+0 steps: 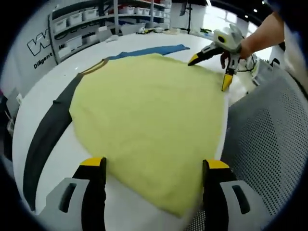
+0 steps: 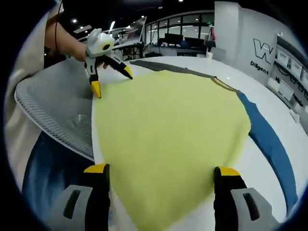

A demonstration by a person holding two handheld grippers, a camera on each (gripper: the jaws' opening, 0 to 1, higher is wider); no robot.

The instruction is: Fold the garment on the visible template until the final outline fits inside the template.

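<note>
Garment: pale yellow soft fabric garment, spread flat on the white round desk, pretty smooth, darker neckband at the far end in the left gripper view.
Garment in right gripper view: same yellow piece, covers most of the desk surface, near edge sits between that view's own jaws.
Template, dark part: dark grey strip poking out from under the garment along one side, lying flat on the desk.
Template, blue part: blue strip sticking out from under the garment on the opposite side; also visible past the garment's far end.
Left gripper: yellow-tipped black jaws spread wide apart, hovering right at the garment's near edge, nothing between them. Seen from the other camera it's open too, tips just beside the garment's corner.
Right gripper: same deal, jaws apart and empty over the garment's near edge. From the left gripper view it's held by a hand, tips spread at the garment's far corner.
Chair: grey mesh chair back just beside the desk edge near the garment.
Background: shelves with white bins well beyond the garment.
</note>
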